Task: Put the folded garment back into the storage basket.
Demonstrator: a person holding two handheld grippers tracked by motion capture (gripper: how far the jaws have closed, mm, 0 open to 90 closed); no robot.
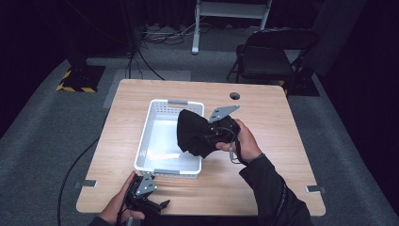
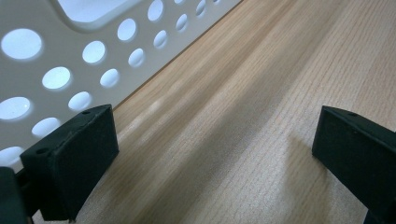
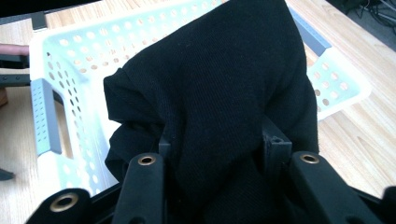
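Observation:
A bunched black cloth (image 1: 194, 133) hangs over the right rim of the white perforated basket (image 1: 155, 123). My right gripper (image 1: 210, 136) is shut on the cloth, held just right of the basket. In the right gripper view the cloth (image 3: 219, 93) bulges up between the jaws and hides much of the basket (image 3: 65, 65) behind it. My left gripper (image 1: 157, 205) rests low at the table's front edge, below the basket's near wall, open. In the left gripper view its fingers (image 2: 74, 158) stand wide apart over bare wood, with the basket's holed wall (image 2: 70, 60) at the left.
The wooden table (image 1: 273, 141) has a cable hole (image 1: 234, 96) at the back right. A folding chair (image 1: 268, 52) stands behind the table. Metal brackets (image 1: 315, 189) sit at the front corners. Cables trail on the grey floor.

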